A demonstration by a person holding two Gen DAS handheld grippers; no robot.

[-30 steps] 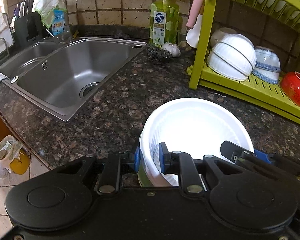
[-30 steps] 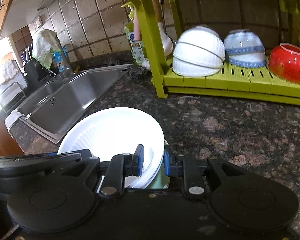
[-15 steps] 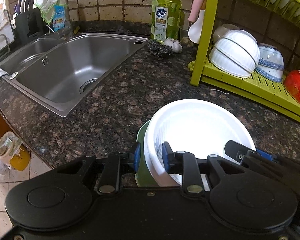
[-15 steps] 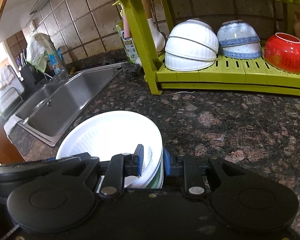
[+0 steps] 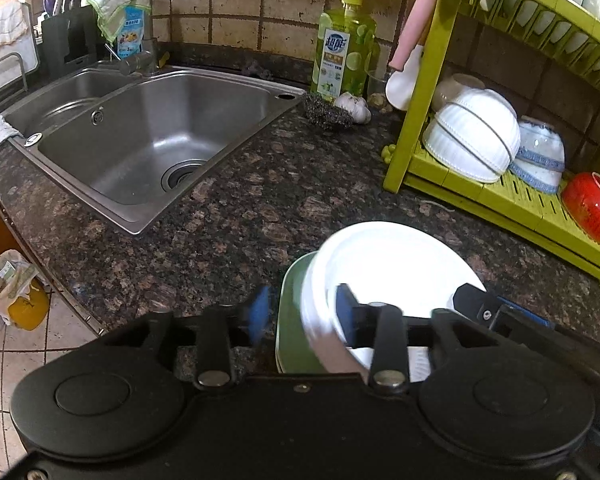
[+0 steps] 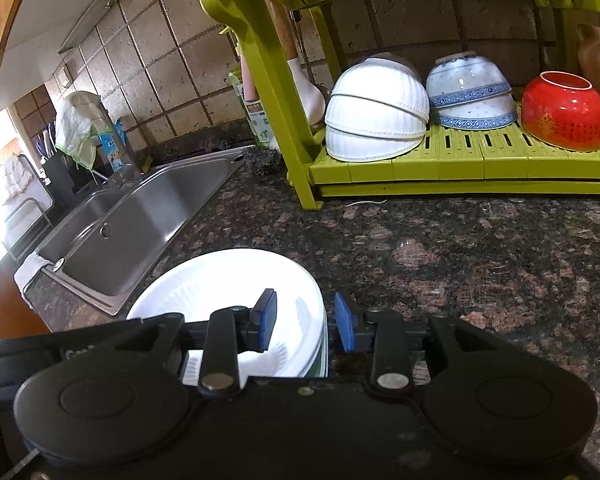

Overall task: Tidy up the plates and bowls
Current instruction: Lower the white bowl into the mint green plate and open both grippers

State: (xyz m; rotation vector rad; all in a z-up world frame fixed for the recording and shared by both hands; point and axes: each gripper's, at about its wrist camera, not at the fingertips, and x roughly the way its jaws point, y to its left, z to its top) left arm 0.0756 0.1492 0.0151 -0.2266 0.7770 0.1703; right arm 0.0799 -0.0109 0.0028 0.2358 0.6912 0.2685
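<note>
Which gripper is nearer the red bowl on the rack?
Right. The right gripper straddles the plate stack's rack-side rim; the left gripper straddles its sink-side rim, farther from the red bowl.

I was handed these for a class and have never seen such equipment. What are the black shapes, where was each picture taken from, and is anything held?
There is no robot: a person carries a two-finger gripper in each hand, each with a wide-angle camera looking along its fingers. The black shapes are the grippers' bodies; the blue pads are fingertips. One picture comes from the left gripper, the other from the right gripper. Both show a speckled countertop, a steel sink and a green rack with upturned white bowls, a blue-patterned bowl and a red bowl. On the countertop sits a stack of plates, white over green. Each gripper's pads straddle its rim with gaps showing, so neither clamps it.
</note>
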